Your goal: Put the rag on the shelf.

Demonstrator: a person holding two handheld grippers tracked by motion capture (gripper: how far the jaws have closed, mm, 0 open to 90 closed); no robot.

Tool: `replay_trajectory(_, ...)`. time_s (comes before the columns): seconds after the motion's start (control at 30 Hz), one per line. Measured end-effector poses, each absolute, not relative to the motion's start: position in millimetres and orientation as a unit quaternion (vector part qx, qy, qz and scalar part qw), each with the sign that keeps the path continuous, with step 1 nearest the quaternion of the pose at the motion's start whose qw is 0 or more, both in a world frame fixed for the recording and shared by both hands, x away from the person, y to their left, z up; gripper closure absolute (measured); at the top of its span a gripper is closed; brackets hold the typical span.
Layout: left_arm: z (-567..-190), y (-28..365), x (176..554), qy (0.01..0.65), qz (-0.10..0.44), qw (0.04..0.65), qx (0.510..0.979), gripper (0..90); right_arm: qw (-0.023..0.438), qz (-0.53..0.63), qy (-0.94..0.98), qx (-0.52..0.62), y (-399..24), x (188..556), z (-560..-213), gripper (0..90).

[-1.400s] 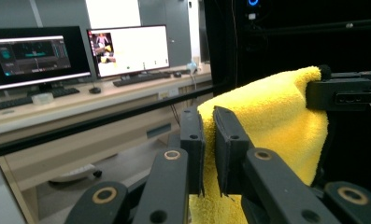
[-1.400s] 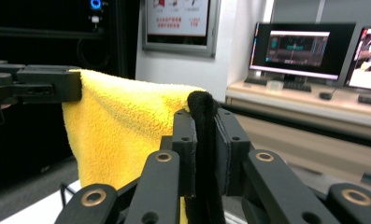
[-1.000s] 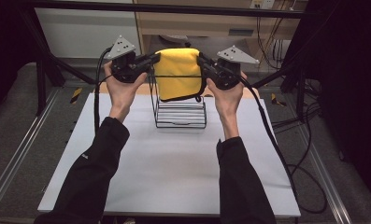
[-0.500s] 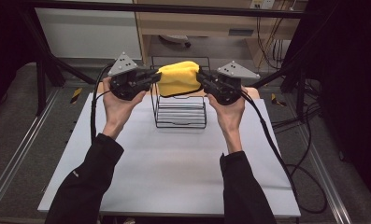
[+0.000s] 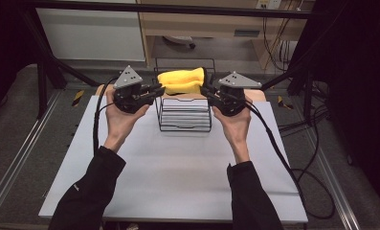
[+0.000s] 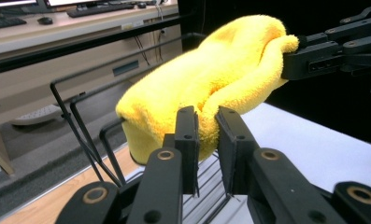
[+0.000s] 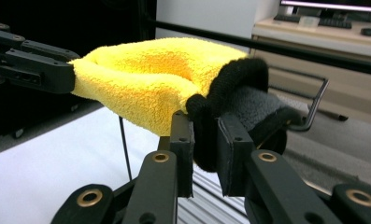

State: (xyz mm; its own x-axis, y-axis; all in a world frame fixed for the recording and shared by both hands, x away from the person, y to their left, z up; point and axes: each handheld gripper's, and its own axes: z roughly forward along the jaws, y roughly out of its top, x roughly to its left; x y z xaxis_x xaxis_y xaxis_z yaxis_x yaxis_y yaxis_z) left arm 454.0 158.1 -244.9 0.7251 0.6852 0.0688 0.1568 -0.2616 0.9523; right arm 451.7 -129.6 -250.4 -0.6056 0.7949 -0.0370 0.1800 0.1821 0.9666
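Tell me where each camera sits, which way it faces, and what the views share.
High view: above the table's near edge, looking forward and down at the white table; both forearms, left gripper, right gripper.
Left gripper view: on the left gripper, looking along its jaws at the fluffy yellow cloth.
Right gripper view: on the right gripper, facing the cloth's black-edged end.
Shared: the cloth, pinched at each end, over the black wire rack.

A wooden desk [image 5: 211, 24] and white cabinet [image 5: 89, 33] stand beyond the grippers, over grey floor [image 5: 15, 129], dark at both sides.
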Motion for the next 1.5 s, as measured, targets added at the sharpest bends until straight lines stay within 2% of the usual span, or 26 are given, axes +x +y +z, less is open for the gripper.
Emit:
replay_trajectory(0.4,-245,160,452,0.278,0.223,0.541,0.762,72.4,0.284,0.527,0.724,0.343,-129,452,-259,78.6)
replay_trajectory(0.47,-244,157,451,0.278,0.22,0.535,0.767,73.1,0.283,0.526,0.725,0.344,-129,452,-261,78.6)
replay_trajectory(0.57,-249,154,453,0.285,0.214,0.52,0.776,78.9,0.283,0.525,0.725,0.344,-130,451,-263,78.0)
replay_trajectory(0.87,-261,148,454,0.283,0.224,0.491,0.793,82.4,0.267,0.546,0.721,0.334,-135,441,-255,56.5)
replay_trajectory(1.0,-262,145,454,0.28,0.232,0.48,0.798,82.6,0.268,0.558,0.707,0.342,-138,438,-247,52.1)
replay_trajectory(1.07,-263,144,454,0.28,0.231,0.482,0.798,82.6,0.266,0.563,0.702,0.346,-140,439,-243,53.9)
replay_trajectory(1.2,-266,144,455,0.281,0.226,0.483,0.798,82.1,0.259,0.54,0.717,0.358,-137,443,-246,77.9)
replay_trajectory(1.27,-268,147,456,0.284,0.213,0.485,0.799,84.1,0.253,0.53,0.725,0.361,-137,444,-250,84.7)
replay_trajectory(1.4,-269,153,456,0.292,0.199,0.5,0.791,76.6,0.241,0.516,0.734,0.37,-139,447,-260,86.7)
replay_trajectory(1.5,-261,157,455,0.295,0.2,0.514,0.78,75.1,0.24,0.512,0.733,0.377,-139,449,-265,86.8)
